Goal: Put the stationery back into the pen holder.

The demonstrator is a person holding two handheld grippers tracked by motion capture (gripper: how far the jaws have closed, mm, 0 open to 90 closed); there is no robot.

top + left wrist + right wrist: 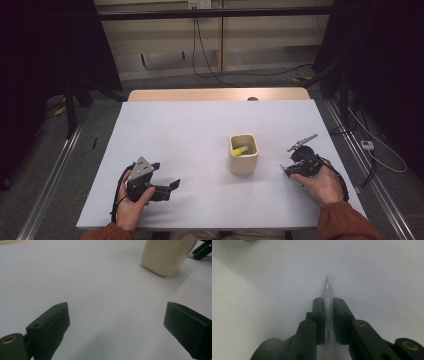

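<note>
Right gripper (328, 305) clamps a translucent pen (328, 293); left gripper (115, 327) gapes, holding nothing.
Beige square cup (243, 154) with a yellow item (240, 150) stands between them, nearer the right.

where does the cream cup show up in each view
High view: the cream cup stands right of the table's centre, between the two grippers, with a yellow item inside.
Left gripper view: its lower wall sits at the top right, beyond the open jaws.
Right gripper view: not in it.
Shared landmark: the white tabletop.
</note>
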